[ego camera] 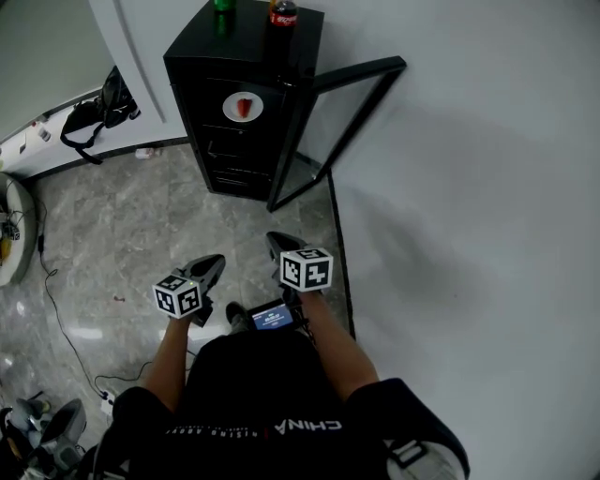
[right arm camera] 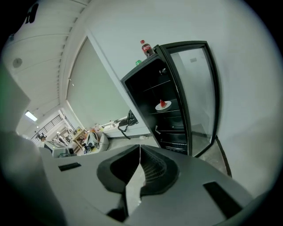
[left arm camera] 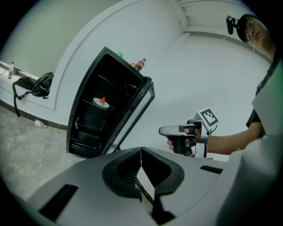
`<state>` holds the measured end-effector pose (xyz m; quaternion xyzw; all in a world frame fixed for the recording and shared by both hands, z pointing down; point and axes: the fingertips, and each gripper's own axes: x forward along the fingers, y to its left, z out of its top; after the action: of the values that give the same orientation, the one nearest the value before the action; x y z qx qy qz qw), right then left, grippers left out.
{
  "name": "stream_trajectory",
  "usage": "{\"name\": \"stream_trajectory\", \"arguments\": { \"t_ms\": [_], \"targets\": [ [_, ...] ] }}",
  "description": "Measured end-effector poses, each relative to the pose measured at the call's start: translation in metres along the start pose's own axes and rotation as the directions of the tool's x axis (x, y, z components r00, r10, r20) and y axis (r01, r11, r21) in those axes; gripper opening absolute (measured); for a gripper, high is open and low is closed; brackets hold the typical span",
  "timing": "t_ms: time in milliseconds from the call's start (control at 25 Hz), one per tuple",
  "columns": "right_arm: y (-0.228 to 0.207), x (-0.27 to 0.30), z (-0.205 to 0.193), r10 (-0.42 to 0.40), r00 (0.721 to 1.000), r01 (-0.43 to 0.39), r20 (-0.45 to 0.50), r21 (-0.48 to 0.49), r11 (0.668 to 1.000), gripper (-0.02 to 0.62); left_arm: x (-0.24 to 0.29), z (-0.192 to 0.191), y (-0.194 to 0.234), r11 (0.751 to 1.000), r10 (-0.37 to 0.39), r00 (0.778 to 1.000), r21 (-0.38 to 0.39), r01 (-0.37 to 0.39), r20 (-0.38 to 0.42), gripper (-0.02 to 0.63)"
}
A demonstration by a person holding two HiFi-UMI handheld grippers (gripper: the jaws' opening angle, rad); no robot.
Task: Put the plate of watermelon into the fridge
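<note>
Both left gripper [ego camera: 217, 262] and right gripper [ego camera: 273, 240] hung closed on nothing, I judged, because the plate of watermelon [ego camera: 243, 107] already sat inside the open fridge [ego camera: 191, 94].

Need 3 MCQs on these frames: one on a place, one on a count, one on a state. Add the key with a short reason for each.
1. Where is the round white plate with the red watermelon slice?
A. on a kitchen counter
B. on top of the fridge
C. on a shelf inside the black mini fridge

2. How many bottles stand on top of the fridge?
A. one
B. two
C. four

3. What state is the fridge's glass door in?
A. swung open
B. fully shut
C. taken off and lying flat

Key:
1 C: the plate sits on an upper shelf inside the open cabinet.
2 B: only a green bottle and a red-capped cola bottle are up there.
3 A: the door stands angled out from the cabinet, leaving the shelves exposed.
</note>
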<state>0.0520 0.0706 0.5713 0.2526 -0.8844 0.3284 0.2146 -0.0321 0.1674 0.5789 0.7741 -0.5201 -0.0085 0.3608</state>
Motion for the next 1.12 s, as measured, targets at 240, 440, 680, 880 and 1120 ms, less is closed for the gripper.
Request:
{"name": "stream_trajectory", "arguments": {
  "t_ms": [240, 440, 680, 880, 1120],
  "targets": [
    [-0.019, -0.015, 0.013, 0.050, 0.999, -0.050, -0.019, -0.002, 0.999, 0.015, 0.026, 0.012, -0.026, 0.999, 0.032, 0.999, -0.003, -0.032, 0.030, 0.012],
    [-0.018, -0.018, 0.033, 0.107, 0.994, -0.107, -0.017, -0.036, 0.994, 0.015, 0.043, 0.025, -0.041, 0.998, 0.061, 0.997, 0.021, -0.062, 0.043, 0.012],
    [-0.014, -0.015, 0.037, 0.136, 0.990, -0.138, -0.042, -0.055, 0.989, 0.015, 0.052, 0.034, -0.046, 0.989, 0.131, 0.991, 0.067, -0.132, 0.017, 0.012],
    [-0.012, -0.008, 0.036, 0.135, 0.989, -0.138, -0.055, -0.061, 0.989, 0.015, 0.046, 0.038, -0.041, 0.983, 0.167, 0.986, 0.082, -0.167, 0.011, 0.012],
    [-0.011, -0.007, 0.036, 0.119, 0.992, -0.123, -0.053, -0.077, 0.990, 0.015, 0.043, 0.039, -0.034, 0.979, 0.188, 0.982, 0.082, -0.189, 0.022, 0.012]
  ]
}}
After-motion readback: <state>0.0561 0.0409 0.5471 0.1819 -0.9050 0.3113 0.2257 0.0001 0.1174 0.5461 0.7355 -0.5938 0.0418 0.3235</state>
